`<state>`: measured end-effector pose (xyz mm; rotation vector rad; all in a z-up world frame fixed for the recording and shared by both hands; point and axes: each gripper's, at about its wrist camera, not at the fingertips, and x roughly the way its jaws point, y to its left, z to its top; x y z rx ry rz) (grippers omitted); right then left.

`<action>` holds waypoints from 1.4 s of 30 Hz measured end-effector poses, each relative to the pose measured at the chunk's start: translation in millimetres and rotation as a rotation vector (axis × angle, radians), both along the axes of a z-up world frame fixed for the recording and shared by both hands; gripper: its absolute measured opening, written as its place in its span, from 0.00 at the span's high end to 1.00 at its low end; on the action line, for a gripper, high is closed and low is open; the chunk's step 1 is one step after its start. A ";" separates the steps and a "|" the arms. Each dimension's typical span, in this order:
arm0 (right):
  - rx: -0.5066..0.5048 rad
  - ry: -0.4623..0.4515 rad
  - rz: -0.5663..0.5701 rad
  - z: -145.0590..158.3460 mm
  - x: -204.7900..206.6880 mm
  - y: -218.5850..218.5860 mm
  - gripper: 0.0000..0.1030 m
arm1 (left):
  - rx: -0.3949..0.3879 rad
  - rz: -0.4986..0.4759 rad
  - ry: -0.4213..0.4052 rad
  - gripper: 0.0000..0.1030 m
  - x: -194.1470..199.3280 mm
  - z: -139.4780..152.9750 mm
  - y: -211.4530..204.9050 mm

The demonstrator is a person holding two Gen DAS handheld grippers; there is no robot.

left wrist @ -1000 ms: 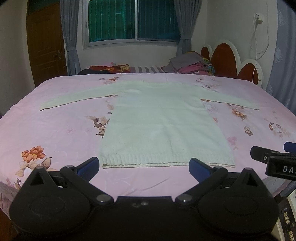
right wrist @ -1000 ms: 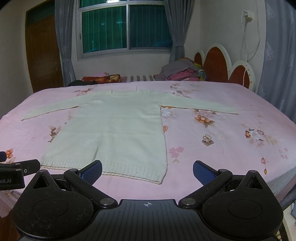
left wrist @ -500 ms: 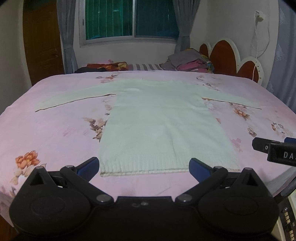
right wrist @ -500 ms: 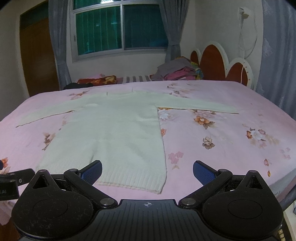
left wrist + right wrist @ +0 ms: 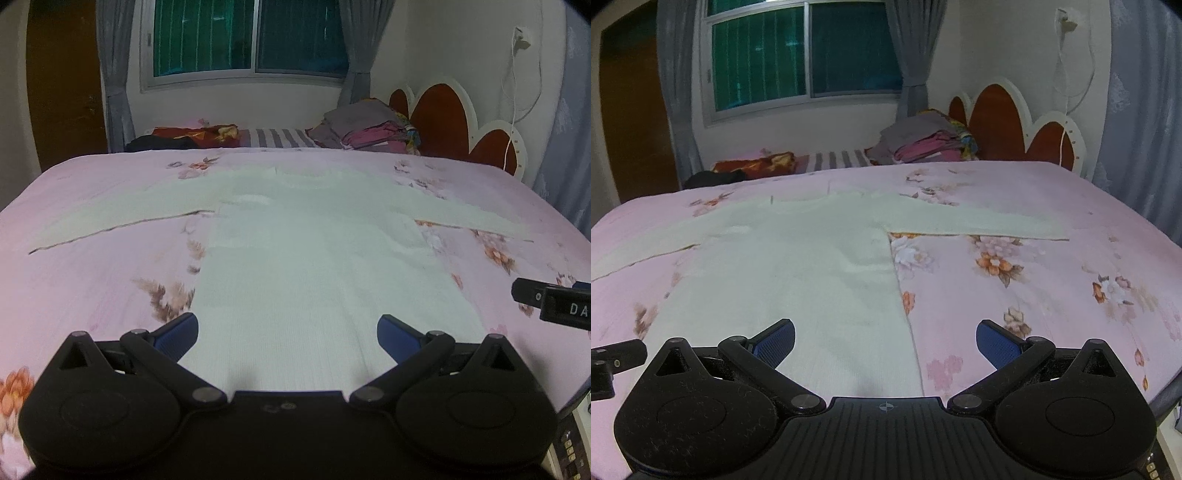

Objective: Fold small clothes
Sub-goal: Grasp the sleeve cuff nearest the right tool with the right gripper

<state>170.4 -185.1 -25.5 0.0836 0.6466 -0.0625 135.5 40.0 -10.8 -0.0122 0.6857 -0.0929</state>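
Note:
A pale cream long-sleeved sweater [image 5: 314, 251] lies flat on the pink floral bedsheet [image 5: 92, 280], sleeves spread left and right. It also shows in the right wrist view [image 5: 798, 269]. My left gripper [image 5: 288, 332] is open and empty, low over the sweater's bottom part; the hem is hidden under it. My right gripper [image 5: 886, 339] is open and empty over the sweater's right side edge near the hem. The right gripper's tip shows at the right edge of the left wrist view [image 5: 554, 302].
A stack of folded clothes [image 5: 369, 129] and dark and red items [image 5: 184, 136] lie at the bed's far side. A red and white headboard [image 5: 461, 122] stands at the right. A window with curtains [image 5: 251, 37] is behind.
Both grippers have moved forward and lower over the sweater. The hem, visible before, is now hidden beneath them. Both stay open.

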 end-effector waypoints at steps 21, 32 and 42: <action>0.001 -0.077 -0.141 9.6 101.2 -92.9 0.00 | 0.025 -0.089 0.035 0.00 129.8 -10.0 -66.3; 0.149 -0.074 -0.244 -32.8 205.1 -256.4 0.00 | 0.058 -0.044 0.107 0.00 217.1 -34.6 -139.8; 0.403 -0.007 -0.447 -93.0 242.1 -379.8 0.73 | 0.145 0.017 0.167 0.00 252.3 -56.5 -164.0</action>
